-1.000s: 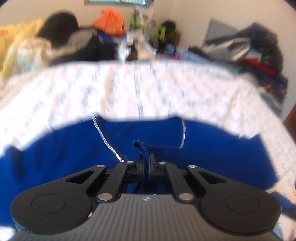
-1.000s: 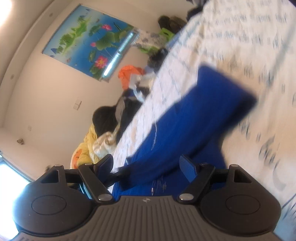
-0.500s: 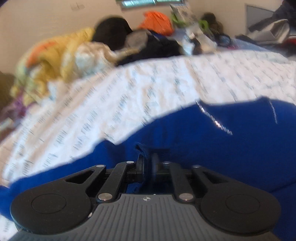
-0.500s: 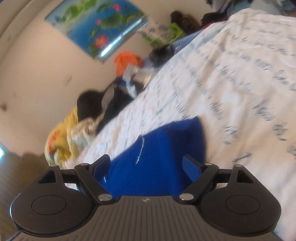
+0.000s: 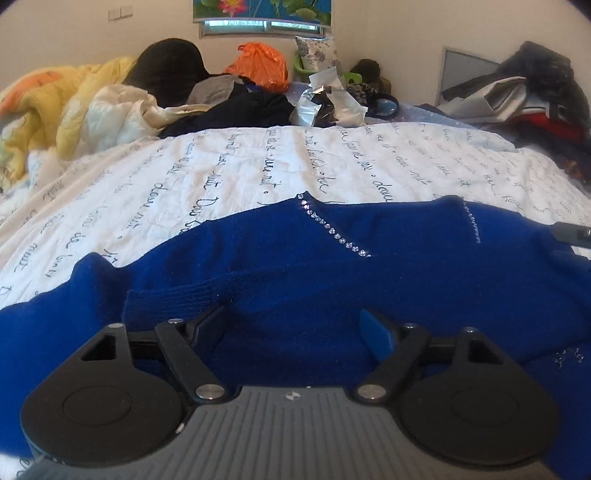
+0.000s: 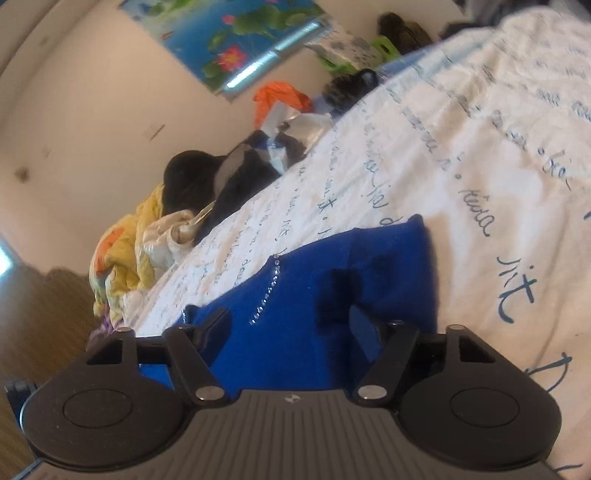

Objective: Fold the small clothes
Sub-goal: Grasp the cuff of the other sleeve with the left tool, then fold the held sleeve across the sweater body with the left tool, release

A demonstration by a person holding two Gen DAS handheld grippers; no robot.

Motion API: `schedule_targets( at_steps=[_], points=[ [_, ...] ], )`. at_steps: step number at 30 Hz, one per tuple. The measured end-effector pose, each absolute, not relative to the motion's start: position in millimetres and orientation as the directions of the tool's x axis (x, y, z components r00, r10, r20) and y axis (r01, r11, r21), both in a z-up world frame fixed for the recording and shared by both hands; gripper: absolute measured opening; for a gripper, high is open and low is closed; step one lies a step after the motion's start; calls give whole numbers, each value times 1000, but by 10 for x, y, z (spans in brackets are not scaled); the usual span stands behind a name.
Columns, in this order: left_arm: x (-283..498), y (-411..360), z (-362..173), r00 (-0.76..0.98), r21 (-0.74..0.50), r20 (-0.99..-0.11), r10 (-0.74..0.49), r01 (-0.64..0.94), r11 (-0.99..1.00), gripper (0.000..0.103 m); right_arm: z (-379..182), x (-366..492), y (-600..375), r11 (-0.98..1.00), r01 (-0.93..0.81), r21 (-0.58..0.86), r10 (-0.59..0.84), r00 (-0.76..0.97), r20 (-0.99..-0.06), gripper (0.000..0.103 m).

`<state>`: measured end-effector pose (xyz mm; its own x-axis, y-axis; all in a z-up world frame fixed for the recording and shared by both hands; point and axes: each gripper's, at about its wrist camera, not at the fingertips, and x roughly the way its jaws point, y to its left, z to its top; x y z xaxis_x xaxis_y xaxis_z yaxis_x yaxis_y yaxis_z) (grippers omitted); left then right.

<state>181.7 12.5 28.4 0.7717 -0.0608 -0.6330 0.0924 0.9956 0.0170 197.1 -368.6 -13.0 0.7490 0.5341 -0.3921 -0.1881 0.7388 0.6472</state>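
Sweater (image 5: 295, 280) lies on the bed (image 5: 258, 166); my left gripper (image 5: 295, 325) is opening off its cuff, my right gripper (image 6: 288, 325) closing, nothing pinched, so I should flatten the fold before regrasping.

A cream wall (image 5: 388, 44) bears a lotus poster (image 5: 262, 9) above a narrow window (image 5: 264, 26).

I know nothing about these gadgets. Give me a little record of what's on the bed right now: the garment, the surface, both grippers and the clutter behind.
garment: blue sweater, spread on the bed, rhinestone lines near the neckline
surface: white bedsheet printed with dark handwriting
left gripper: jaws opening, over the sweater, pads not pressing it
right gripper: jaws closing, apart, over the sweater's edge, nothing pinched
clutter: yellow quilt, orange bag, dark clothes at the far side
wall: lotus picture
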Motion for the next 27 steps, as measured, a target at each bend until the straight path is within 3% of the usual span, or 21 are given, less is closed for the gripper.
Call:
schedule_targets(
  at_steps=[3, 5, 9, 13, 16, 19, 21, 24, 25, 27],
  points=[
    [1681, 150, 324, 786, -3, -617, -46, 55, 998, 78, -67, 1939, -3535, 806, -207, 554, 490, 758, -430, 69],
    [1344, 280, 449, 817, -52, -575, -37, 8, 999, 98, -48, 1913, -3483, 825, -213, 523, 476, 761, -441, 69],
    [583, 909, 683, 881, -176, -472, 34, -133, 975, 102, -79, 1905, -3556, 795, -207, 570, 497, 761, -417, 69],
    [199, 2049, 837, 851, -329, -481, 212, -399, 856, 102, -108, 1904, -3630, 763, -198, 616, 517, 760, -395, 69],
    [0, 3070, 886, 773, -461, -499, 392, -620, 635, 102, -90, 1892, -3595, 775, -199, 600, 507, 762, -402, 69],
    [-101, 3935, 808, 716, -582, -560, 417, -698, 417, 97, -85, 1886, -3576, 782, -198, 591, 500, 765, -406, 69],
    [-69, 4231, 702, 734, -637, -582, 351, -679, 364, 81, -84, 1883, -3573, 782, -197, 591, 500, 765, -406, 69],
    [32, 4391, 565, 715, -620, -623, 316, -698, 357, 72, -83, 1884, -3574, 782, -198, 591, 500, 765, -406, 69],
    [65, 4394, 529, 700, -599, -638, 321, -713, 365, 65, -84, 1884, -3574, 781, -197, 592, 501, 765, -406, 69],
    [102, 4381, 477, 688, -574, -648, 327, -723, 384, 62, -85, 1883, -3574, 779, -196, 595, 501, 765, -404, 69]
  ],
)
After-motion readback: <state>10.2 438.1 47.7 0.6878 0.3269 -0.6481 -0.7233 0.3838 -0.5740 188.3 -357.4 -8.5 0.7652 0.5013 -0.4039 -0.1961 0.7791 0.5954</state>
